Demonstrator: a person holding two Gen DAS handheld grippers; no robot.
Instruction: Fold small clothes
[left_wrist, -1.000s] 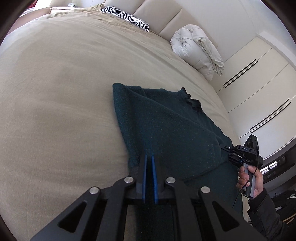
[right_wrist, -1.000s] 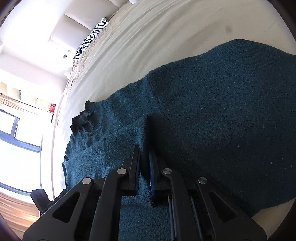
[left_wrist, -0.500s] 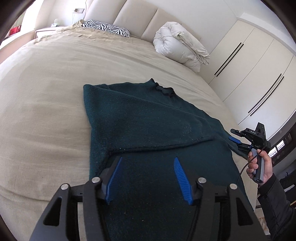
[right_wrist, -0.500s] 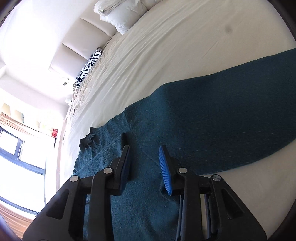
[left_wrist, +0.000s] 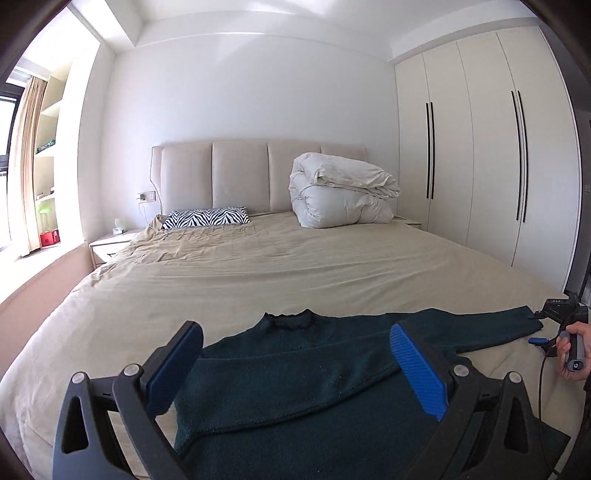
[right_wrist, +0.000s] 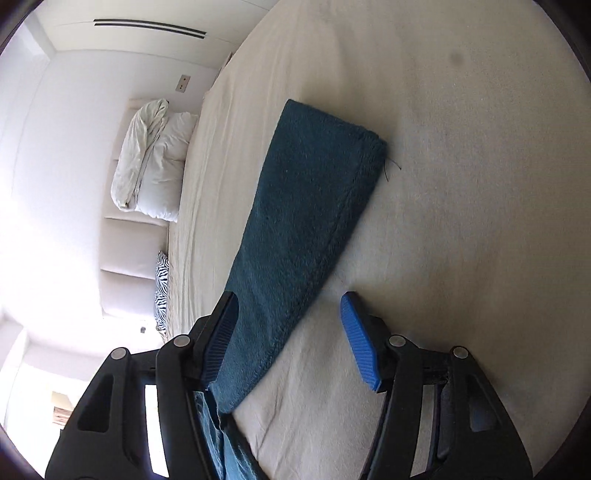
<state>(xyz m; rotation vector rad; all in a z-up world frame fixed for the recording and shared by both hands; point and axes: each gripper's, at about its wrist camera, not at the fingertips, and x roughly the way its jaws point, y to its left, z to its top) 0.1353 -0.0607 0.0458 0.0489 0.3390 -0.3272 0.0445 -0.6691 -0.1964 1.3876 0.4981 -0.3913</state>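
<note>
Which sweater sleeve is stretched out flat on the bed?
The sleeve on the right, reaching toward the right gripper. The other sleeve is folded across the dark green sweater's front.

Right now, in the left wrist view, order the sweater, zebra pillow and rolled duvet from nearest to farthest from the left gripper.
From the left gripper:
1. Sweater, directly below and ahead.
2. Zebra pillow, far left, at the headboard.
3. Rolled duvet, far right, at the headboard; too close to the pillow to call.

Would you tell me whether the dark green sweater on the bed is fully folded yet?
Partly folded. The sweater has one sleeve laid across its body, while the other sleeve lies stretched out flat on the bed.
</note>
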